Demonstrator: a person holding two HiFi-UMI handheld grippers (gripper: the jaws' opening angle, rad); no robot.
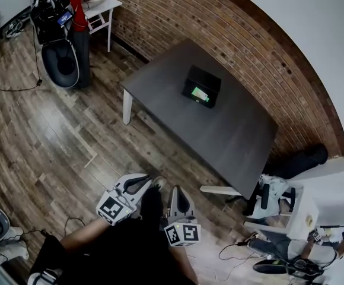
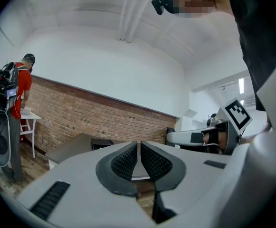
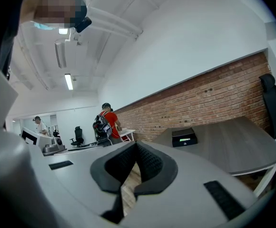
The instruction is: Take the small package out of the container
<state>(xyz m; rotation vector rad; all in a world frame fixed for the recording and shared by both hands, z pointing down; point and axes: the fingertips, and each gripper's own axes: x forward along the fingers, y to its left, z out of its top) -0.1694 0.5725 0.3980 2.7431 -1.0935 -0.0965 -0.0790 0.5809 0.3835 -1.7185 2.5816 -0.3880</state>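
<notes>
Left gripper (image 1: 149,181) and right gripper (image 1: 177,190) are hovering closed and empty at bottom centre; black container (image 1: 202,85) is sitting on the table (image 1: 243,129).

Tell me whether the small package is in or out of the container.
In. The head view shows the green package lying inside the open black container on the table.

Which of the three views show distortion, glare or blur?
Head view: strong fisheye, the brick wall bows in an arc; the container stays sharp. Left gripper view: even soft light, black vignette at the corners. Right gripper view: the ceiling lamp is blown out; a mosaic patch sits top left.
</notes>
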